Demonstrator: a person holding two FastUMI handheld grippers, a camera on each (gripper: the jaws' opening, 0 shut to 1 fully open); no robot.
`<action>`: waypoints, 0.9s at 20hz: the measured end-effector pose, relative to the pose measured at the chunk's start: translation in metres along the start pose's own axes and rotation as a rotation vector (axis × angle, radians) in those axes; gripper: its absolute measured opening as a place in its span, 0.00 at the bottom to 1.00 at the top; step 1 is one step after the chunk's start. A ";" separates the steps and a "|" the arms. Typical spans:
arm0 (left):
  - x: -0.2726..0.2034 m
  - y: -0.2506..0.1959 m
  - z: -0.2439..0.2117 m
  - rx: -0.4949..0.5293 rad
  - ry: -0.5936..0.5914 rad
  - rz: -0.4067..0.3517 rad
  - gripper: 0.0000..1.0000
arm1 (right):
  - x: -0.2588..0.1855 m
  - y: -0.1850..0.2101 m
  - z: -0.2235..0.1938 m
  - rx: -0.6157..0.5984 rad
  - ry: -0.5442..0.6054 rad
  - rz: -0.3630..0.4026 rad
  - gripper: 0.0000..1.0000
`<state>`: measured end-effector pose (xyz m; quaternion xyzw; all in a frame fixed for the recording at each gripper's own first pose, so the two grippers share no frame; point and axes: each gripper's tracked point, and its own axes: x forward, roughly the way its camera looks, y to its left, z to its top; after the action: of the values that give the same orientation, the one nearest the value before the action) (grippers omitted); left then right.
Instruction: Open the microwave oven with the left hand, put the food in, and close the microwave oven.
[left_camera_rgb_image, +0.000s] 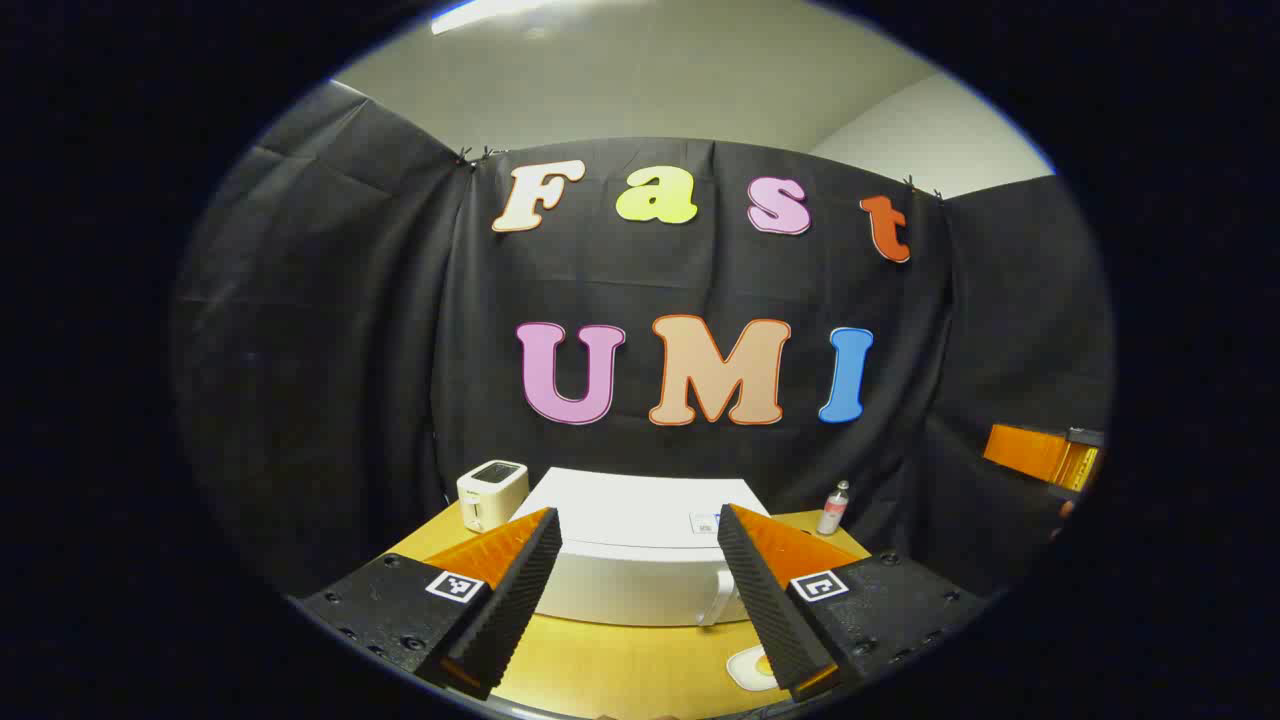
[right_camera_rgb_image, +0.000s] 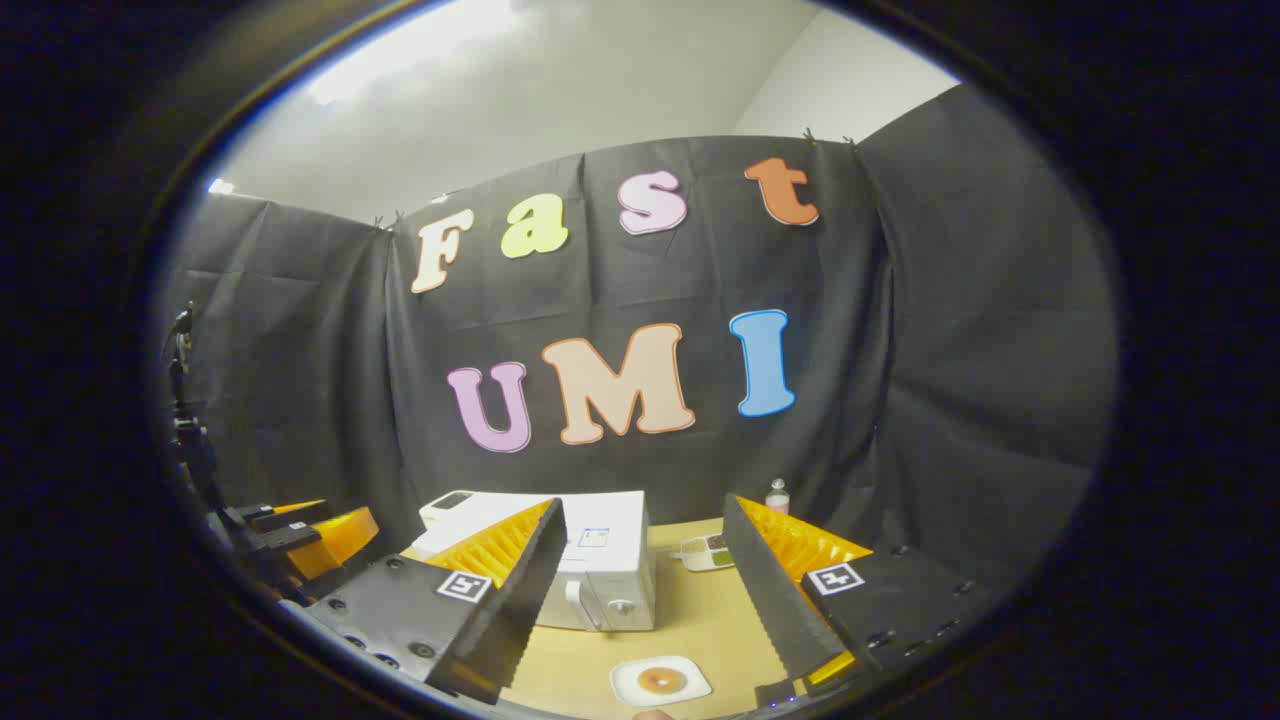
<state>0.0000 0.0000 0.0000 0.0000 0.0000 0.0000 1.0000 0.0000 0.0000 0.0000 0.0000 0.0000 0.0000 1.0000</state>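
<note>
White microwave oven (left_camera_rgb_image: 640, 560) sits shut on the wooden surface (left_camera_rgb_image: 620, 670), dead ahead of the left tool (left_camera_rgb_image: 640, 600), whose jaws gape wide and empty; its handle (left_camera_rgb_image: 715, 600) lies right. Food plate (right_camera_rgb_image: 660, 681) waits near the wide-open right tool (right_camera_rgb_image: 640, 610)

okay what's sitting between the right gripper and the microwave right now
In the right gripper view, bare wooden table lies between the open right gripper and the microwave; the food plate sits nearer, below the fingers.

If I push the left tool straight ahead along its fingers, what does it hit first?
Most likely the white microwave oven, which sits centred between the open left tool fingers, door shut, handle toward the right finger. Depth is hard to judge.
</note>
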 end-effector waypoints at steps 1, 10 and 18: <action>0.002 0.000 -0.002 -0.003 0.008 0.004 0.95 | -0.001 -0.001 0.003 -0.010 -0.006 -0.001 0.91; 0.012 -0.007 0.009 0.014 -0.016 0.004 0.95 | 0.000 -0.018 0.009 -0.016 -0.006 -0.030 0.91; 0.019 -0.019 -0.007 -0.018 0.027 -0.014 0.96 | 0.004 -0.040 0.002 -0.043 0.018 -0.060 0.91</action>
<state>0.0186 -0.0189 -0.0070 -0.0092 0.0133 -0.0071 0.9998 0.0042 -0.0395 0.0024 -0.0213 0.0092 -0.0299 0.9993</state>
